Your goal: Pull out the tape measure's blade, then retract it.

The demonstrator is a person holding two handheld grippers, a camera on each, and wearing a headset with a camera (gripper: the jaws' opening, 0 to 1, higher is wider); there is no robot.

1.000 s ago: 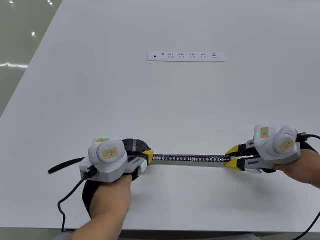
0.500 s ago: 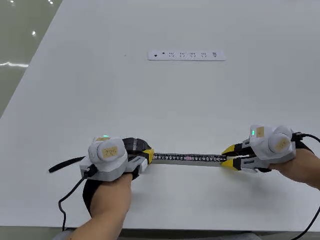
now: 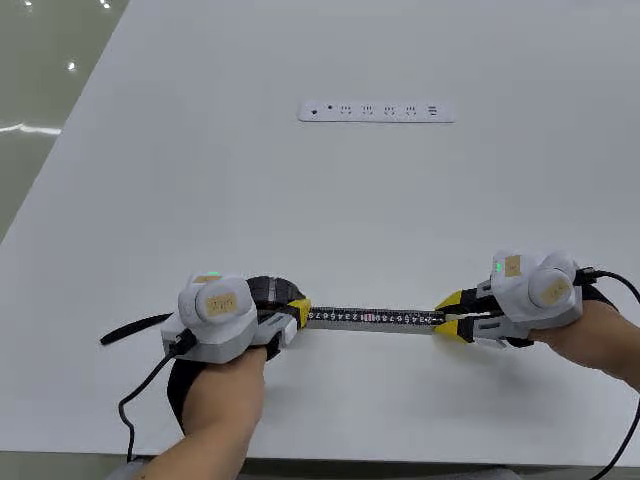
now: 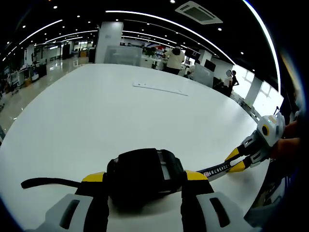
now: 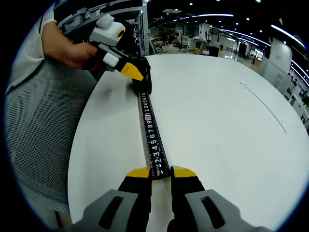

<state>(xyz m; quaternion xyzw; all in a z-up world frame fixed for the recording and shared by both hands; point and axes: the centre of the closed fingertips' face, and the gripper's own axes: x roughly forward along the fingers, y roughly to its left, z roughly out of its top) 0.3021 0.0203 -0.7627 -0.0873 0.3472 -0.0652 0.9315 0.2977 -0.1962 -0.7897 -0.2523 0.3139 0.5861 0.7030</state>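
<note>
blade (image 5: 150, 130) end hidden, case (image 3: 266, 291) half covered

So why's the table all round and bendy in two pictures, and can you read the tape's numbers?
Left gripper view and right gripper view: fisheye lenses bow the table into a curve; head view: its edges run straight. Right gripper view: the numbers on the blade are sharp; head view: too small to read. Left gripper view: the black tape measure sits dark.

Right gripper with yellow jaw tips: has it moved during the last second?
Yes. Against the white power strip, the right gripper has moved left, toward the black tape measure case, shortening the exposed numbered blade.
</note>
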